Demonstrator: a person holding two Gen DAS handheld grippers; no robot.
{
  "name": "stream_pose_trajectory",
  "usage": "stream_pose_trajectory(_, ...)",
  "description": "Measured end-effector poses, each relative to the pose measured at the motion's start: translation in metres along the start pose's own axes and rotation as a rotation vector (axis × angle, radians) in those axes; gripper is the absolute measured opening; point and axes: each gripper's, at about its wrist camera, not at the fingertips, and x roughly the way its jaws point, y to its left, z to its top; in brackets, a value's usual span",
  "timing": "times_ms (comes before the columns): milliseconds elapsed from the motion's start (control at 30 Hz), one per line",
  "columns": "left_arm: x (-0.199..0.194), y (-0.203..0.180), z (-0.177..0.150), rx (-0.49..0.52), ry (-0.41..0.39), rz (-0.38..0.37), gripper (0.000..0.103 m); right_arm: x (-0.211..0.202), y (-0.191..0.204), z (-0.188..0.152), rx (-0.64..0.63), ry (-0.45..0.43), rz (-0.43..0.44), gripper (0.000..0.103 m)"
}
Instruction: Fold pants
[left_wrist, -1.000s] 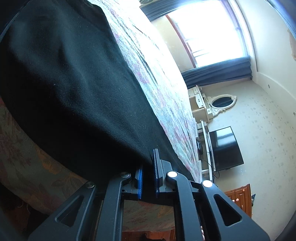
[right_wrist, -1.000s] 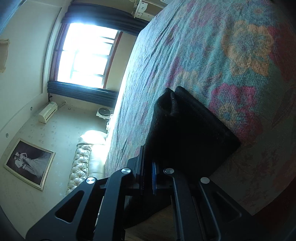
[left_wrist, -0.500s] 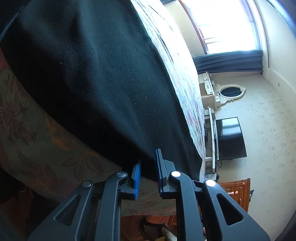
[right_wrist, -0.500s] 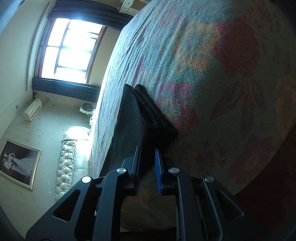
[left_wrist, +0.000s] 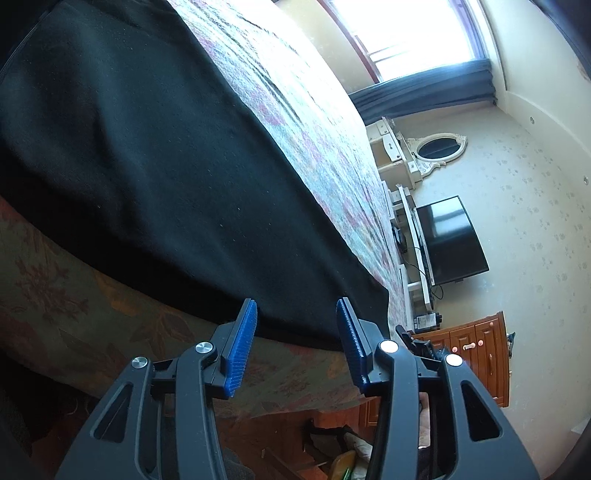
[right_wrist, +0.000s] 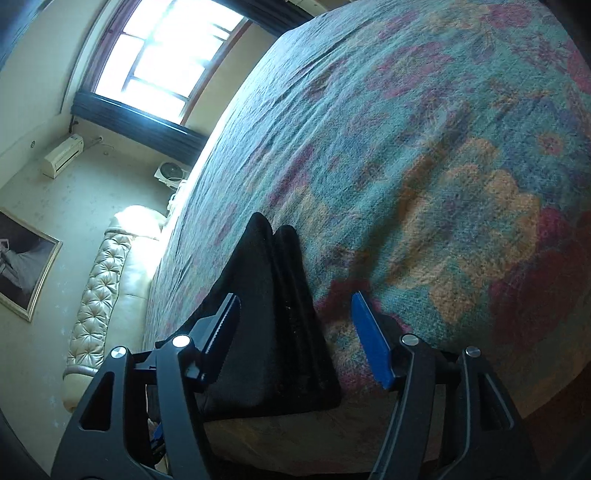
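Black pants (left_wrist: 140, 162) lie flat on a floral bedspread (left_wrist: 295, 122), reaching the bed's near edge. My left gripper (left_wrist: 295, 332) is open just off the pants' edge, its blue pads apart and holding nothing. In the right wrist view the pants' narrow folded end (right_wrist: 273, 317) lies at the bed edge. My right gripper (right_wrist: 295, 332) is open, its fingers either side of that end without gripping it.
The bedspread (right_wrist: 424, 155) spreads wide beyond the pants. A television (left_wrist: 447, 240), a white dresser with oval mirror (left_wrist: 439, 147) and a wooden cabinet (left_wrist: 476, 354) stand past the bed. A tufted headboard (right_wrist: 99, 302) and window (right_wrist: 166, 55) lie on the right gripper's side.
Both grippers were shut on the pants' edge one second ago. Both have opened wide and let the cloth go; it now rests on the bed.
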Motion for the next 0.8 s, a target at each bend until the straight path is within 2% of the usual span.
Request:
stream_pose_trajectory(100, -0.009, 0.001, 0.011, 0.041, -0.036, 0.038, 0.045, 0.015, 0.01, -0.001, -0.015, 0.12, 0.106, 0.06)
stream_pose_trajectory(133, -0.012, 0.001, 0.015, 0.061, -0.05, 0.054, 0.045, 0.02, 0.013, -0.002, -0.029, 0.149, 0.108, 0.056)
stream_pose_trajectory(200, -0.018, 0.002, 0.023, 0.097, -0.073, 0.079, 0.047, 0.026, 0.016, -0.002, -0.048, 0.176, 0.097, 0.042)
stream_pose_trajectory(233, -0.021, 0.002, 0.026, 0.11, -0.084, 0.089, 0.052, 0.028, 0.013, -0.001, -0.026, 0.191, 0.122, 0.024)
stream_pose_trajectory(267, -0.023, 0.003, 0.029, 0.115, -0.092, 0.095, 0.055, 0.032, 0.01, 0.0, -0.001, 0.209, 0.151, 0.022)
stream_pose_trajectory(333, -0.026, 0.004, 0.034, 0.117, -0.096, 0.096, 0.055, 0.032, 0.007, 0.003, 0.003, 0.212, 0.138, 0.019)
stream_pose_trajectory(467, -0.033, 0.006, 0.04, 0.131, -0.122, 0.132, 0.055, 0.024, 0.015, 0.008, -0.093, 0.169, 0.045, 0.015)
stream_pose_trajectory(533, -0.041, 0.012, 0.043, 0.129, -0.131, 0.158, 0.055, 0.023, 0.01, 0.004, -0.052, 0.154, 0.047, 0.015)
stream_pose_trajectory(600, -0.05, 0.021, 0.047, 0.122, -0.136, 0.17, 0.055, 0.016, 0.018, 0.002, -0.09, 0.131, 0.034, 0.015)
stream_pose_trajectory(700, -0.056, 0.032, 0.054, 0.142, -0.133, 0.22, 0.056, 0.022, 0.016, 0.003, -0.052, 0.156, 0.01, 0.015)
stream_pose_trajectory(800, -0.066, 0.044, 0.064, 0.164, -0.129, 0.245, 0.057, 0.022, 0.024, 0.001, -0.048, 0.143, -0.008, 0.015)
